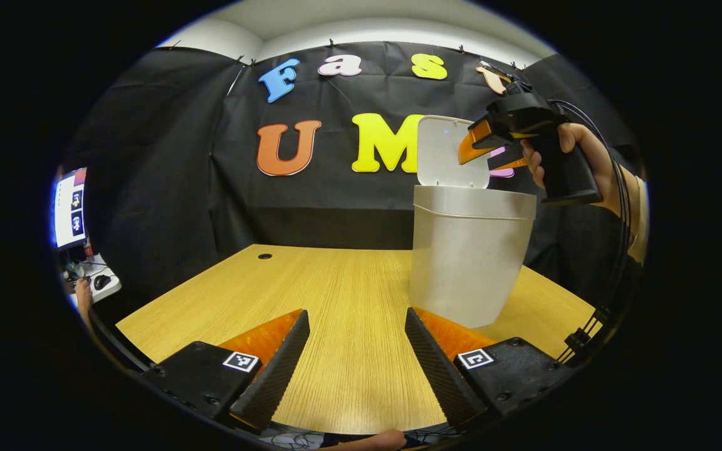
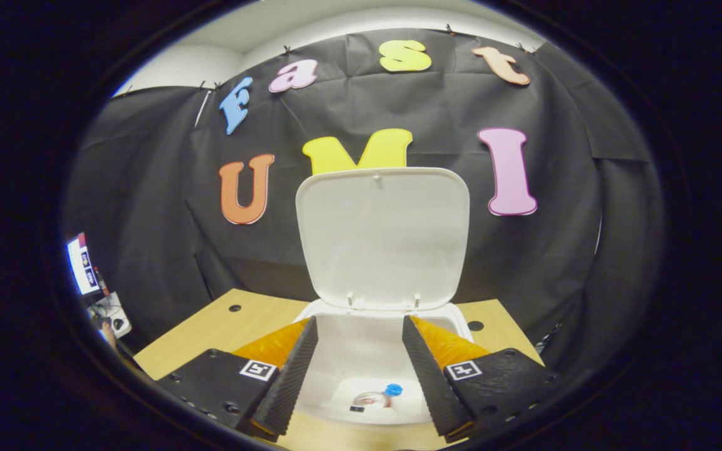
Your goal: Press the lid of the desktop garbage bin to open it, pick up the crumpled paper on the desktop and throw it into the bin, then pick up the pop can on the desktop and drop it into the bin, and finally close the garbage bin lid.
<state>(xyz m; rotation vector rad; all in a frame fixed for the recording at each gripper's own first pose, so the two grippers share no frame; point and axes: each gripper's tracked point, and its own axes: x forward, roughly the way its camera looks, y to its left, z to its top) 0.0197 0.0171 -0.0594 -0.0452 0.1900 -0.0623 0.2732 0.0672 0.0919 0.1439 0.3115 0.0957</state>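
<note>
A recording booth: black cloth wall (image 2: 148,188), wooden desk (image 1: 348,313), computer monitor (image 1: 70,207) off beside it.

Black cloth wall (image 1: 167,188), wooden desk (image 1: 348,294) with cable holes, lit monitor (image 1: 70,207) at left, pale ceiling (image 1: 361,22)

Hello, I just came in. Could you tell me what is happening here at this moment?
A person holds a tool in each hand at a wooden table. The white desktop garbage bin stands with its lid raised upright. The right tool hangs open over the bin's mouth, holding nothing; something small lies at the bottom, perhaps the can. The left tool waits open and empty above the table. Closing the lid looks like what remains.
</note>
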